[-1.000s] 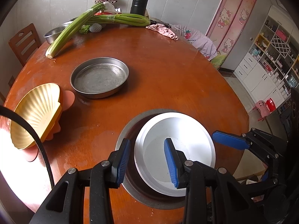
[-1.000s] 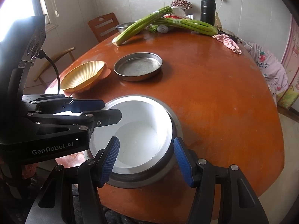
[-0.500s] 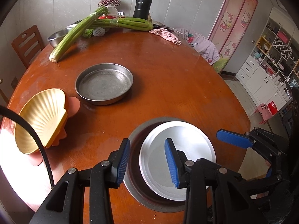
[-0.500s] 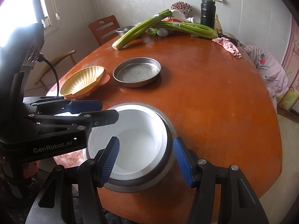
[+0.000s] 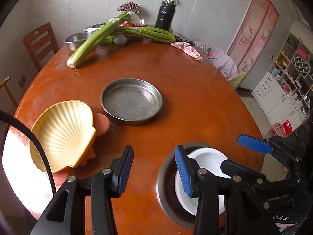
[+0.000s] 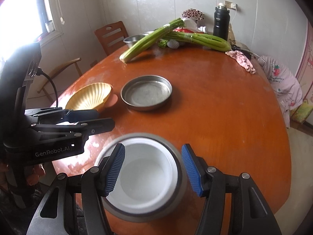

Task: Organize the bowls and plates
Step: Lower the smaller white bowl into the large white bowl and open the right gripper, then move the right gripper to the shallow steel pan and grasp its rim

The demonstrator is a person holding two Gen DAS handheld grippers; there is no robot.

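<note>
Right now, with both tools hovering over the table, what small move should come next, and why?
Probably carry the left tool, jaws opening and empty, toward the yellow shell-shaped dish. The white bowl already sits nested in the grey metal pan; the dish and the round steel tray lie apart.

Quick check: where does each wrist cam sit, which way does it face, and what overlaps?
Left wrist: on the left gripper, angled down across the round table; its jaws are opening, nothing between them; the right gripper shows at right.
Right wrist: on the right gripper, angled down over the white plate; left gripper at left.
Shared: white plate, metal pan, shell dish, celery.
</note>
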